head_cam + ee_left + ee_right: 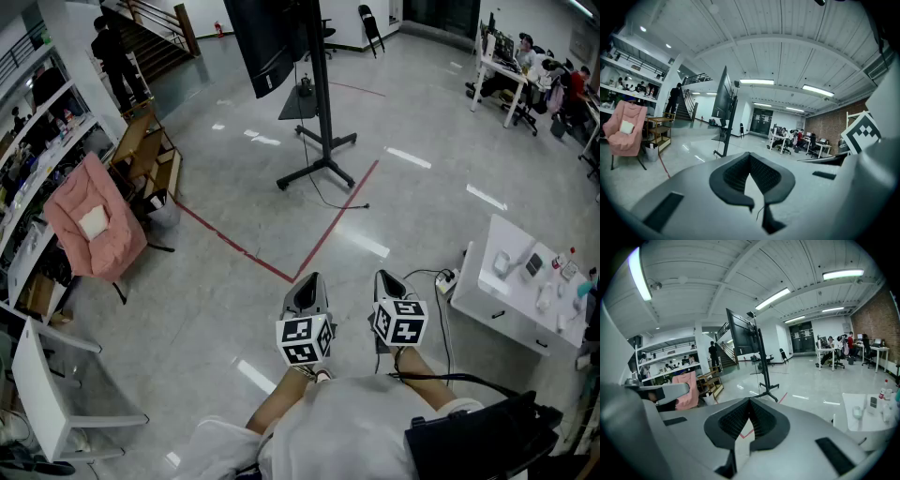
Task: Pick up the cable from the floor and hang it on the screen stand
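The screen stand (322, 103) is a black pole on a floor base, carrying a dark screen (267, 42), far ahead of me across the grey floor. A thin black cable (339, 205) trails from the stand down onto the floor and ends near the red tape line. My left gripper (308, 282) and right gripper (387, 277) are held side by side close to my body, well short of the cable. Both are shut with nothing between their jaws. The stand also shows past the left gripper (750, 157) as a dark upright (727, 122), and past the right gripper (750, 401) likewise (761, 362).
Red tape (319, 242) marks a corner on the floor ahead. A pink-draped chair (94, 225) and wooden shelf (150, 155) stand left. A white table (511, 300) with small items and a power strip (447, 278) sit right. A person (112, 56) stands by the stairs.
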The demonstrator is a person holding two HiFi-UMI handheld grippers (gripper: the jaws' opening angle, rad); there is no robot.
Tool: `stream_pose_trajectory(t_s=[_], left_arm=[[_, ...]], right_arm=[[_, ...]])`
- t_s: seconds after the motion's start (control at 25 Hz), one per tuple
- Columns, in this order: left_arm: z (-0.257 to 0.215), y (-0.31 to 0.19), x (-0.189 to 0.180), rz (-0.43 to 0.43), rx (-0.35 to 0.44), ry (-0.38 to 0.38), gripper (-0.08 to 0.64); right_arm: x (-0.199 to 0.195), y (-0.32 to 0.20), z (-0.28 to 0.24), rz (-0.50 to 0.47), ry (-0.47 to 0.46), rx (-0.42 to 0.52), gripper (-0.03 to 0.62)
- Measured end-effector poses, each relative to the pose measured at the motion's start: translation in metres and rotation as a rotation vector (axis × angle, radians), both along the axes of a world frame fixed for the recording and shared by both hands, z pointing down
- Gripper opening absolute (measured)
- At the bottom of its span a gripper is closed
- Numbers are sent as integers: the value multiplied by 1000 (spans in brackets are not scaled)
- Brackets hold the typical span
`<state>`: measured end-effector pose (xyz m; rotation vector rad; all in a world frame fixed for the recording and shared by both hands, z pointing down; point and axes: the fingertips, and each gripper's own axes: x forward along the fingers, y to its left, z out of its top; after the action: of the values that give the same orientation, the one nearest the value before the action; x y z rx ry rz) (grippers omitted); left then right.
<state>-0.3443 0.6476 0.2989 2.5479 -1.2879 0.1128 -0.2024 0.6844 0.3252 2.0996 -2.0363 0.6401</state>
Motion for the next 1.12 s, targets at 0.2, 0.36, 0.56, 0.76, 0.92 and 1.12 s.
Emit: stream_pose_trajectory(t_s=[0.2, 0.36, 0.56, 0.76, 0.92, 1.12], left_arm=[[6, -14, -5, -3, -14, 3, 2], [12, -30, -11, -4, -29, 11, 2], [14, -56, -19, 0, -31, 25, 2], [17, -79, -24, 36, -27, 19, 2], [15, -104, -26, 62, -23, 13, 2], [26, -133, -17, 69, -55, 2, 2]], right_arm=[[-1, -11, 7, 9, 1, -18, 17], [2, -24, 12, 26, 0, -29, 17], [3, -44, 16, 62, -28, -31, 18], [5, -63, 23, 107, -34, -40, 17], [8, -81, 27, 141, -52, -55, 18], [17, -105, 35, 155, -57, -82, 17]])
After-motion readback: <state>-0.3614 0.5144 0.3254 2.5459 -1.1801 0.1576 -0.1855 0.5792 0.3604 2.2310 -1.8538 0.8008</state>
